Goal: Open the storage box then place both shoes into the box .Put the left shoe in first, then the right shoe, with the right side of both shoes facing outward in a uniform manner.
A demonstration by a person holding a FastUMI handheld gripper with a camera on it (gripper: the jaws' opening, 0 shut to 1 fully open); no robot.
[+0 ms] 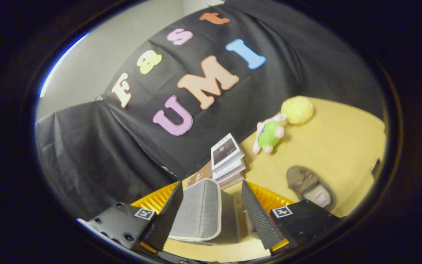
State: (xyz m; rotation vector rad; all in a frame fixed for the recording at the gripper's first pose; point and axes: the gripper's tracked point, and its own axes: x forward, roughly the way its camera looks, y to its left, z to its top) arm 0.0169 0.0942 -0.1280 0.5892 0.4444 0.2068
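Gripping grey shoe [200, 209]: gripper [211, 212] jaws clamped on its sides, shoe held between fingers, lifted above tabletop [343, 146]. Second shoe [308, 185] seen lying on tabletop, beyond right finger. Book stack [227, 161] just ahead; plush toy [269, 135] farther.

Dim warm light, heavy fisheye bending, slight blur, perhaps motion.

Grey shoe [200, 209], yellow table [335, 146]
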